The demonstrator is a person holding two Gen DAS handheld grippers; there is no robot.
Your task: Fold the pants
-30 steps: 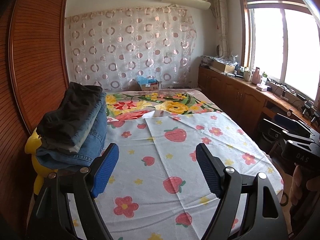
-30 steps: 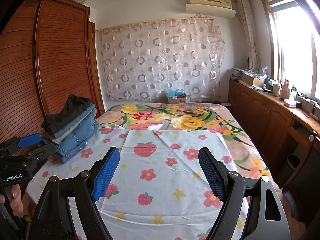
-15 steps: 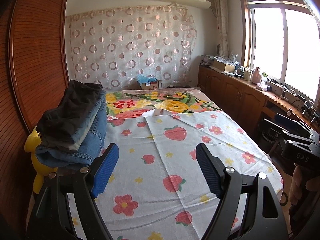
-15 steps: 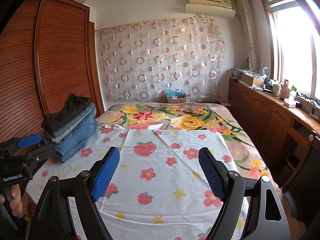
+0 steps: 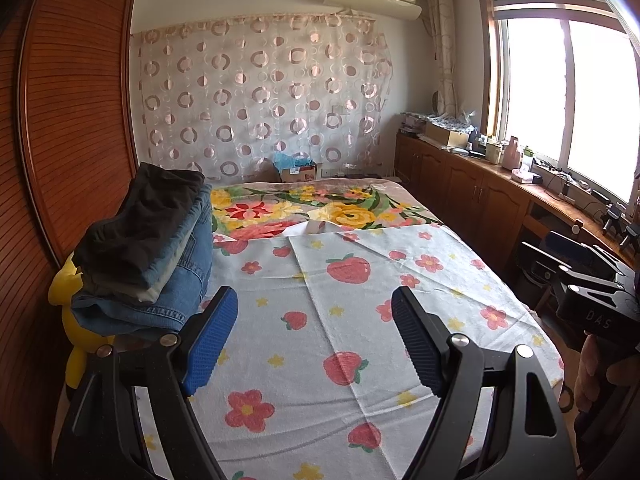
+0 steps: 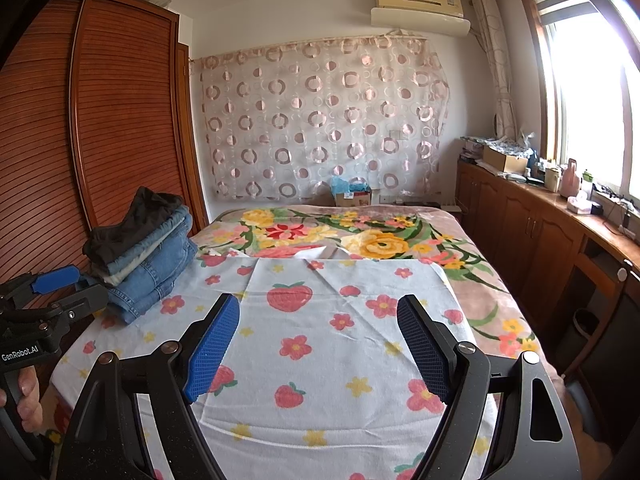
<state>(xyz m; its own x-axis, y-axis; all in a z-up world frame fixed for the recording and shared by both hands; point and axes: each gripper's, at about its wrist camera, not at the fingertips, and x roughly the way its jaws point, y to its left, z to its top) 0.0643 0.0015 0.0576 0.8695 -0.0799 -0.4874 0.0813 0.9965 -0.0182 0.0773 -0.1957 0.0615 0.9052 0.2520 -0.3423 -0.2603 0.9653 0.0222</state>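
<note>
both grippers spread and empty over the bed (image 5: pixel 360 280)
"genrobot.ai" on left gripper (image 5: pixel 314 344); "das" on right gripper (image 6: pixel 318 344); folded pants stack (image 6: pixel 140 248) beyond the left gripper.

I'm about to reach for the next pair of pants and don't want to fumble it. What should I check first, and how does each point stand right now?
1. Left hand-held gripper open and empty: ok.
2. Right hand-held gripper open and empty: ok.
3. Strawberry-print sheet bare enough to fold on: ok, only a few creases.
4. Stack of folded pants steady at the sheet's left edge by the wardrobe: ok, though it leans a little.
5. An unfolded pair ready to pick up: cannot tell, none shows in either view.
6. Grippers apart from each other: ok, each at its own side.
</note>
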